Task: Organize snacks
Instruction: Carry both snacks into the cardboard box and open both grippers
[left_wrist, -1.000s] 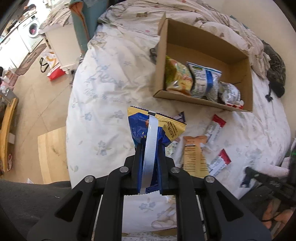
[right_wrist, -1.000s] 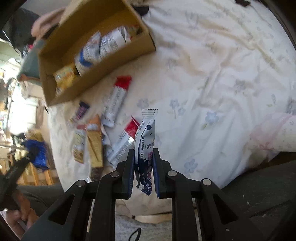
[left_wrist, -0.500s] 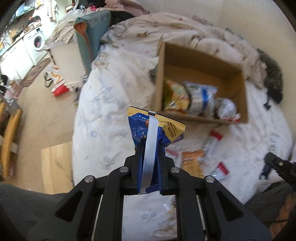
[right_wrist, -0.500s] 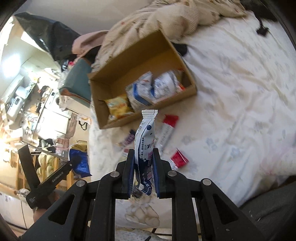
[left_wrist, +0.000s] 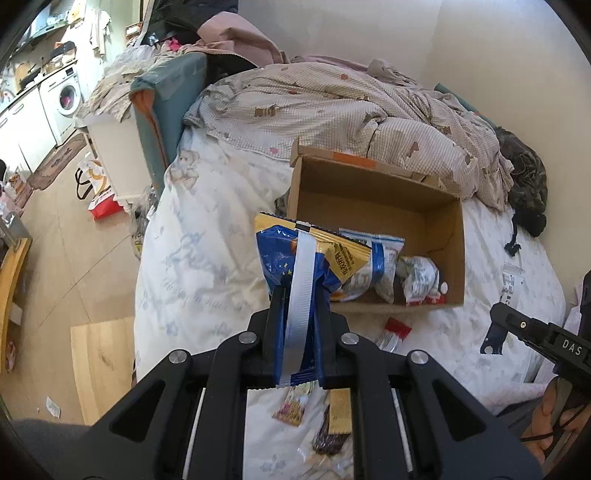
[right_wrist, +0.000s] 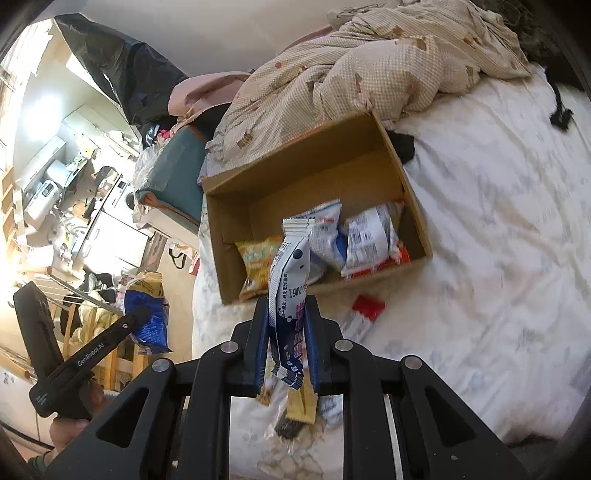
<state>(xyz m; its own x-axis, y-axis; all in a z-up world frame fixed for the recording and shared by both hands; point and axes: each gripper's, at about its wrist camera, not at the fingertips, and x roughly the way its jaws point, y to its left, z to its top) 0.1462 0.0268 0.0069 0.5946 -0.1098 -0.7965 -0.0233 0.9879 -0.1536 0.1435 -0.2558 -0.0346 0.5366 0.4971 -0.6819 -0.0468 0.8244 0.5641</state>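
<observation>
Both hands have come up off the bed since a second ago, and the cardboard box (left_wrist: 376, 206) now sits lower and fuller in each view, its open top in plain sight. Left gripper (left_wrist: 298, 325) is clamped tight on a blue and gold snack bag (left_wrist: 295, 254), the bag standing up between the jaws with its white back seam facing the camera. Right gripper (right_wrist: 286, 343) is pinched just as firmly on a slim white and blue snack stick (right_wrist: 291, 280), also held upright. So this looks like the carry step: two items lifted, both on course for the box, which rests on the bed (right_wrist: 498, 229) against the rumpled quilt (left_wrist: 332, 99). Several packets (right_wrist: 365, 236) already lie along its near wall, while the back half is bare cardboard. Out on the sheet, a red and white bar (right_wrist: 364, 314) and a few more wrappers (left_wrist: 336, 410) near the grippers wait their turn. Next move, by my reading: bring each gripper over the near wall, dip into free space, and only then let go, one side at a time so the hands do not crowd.
</observation>
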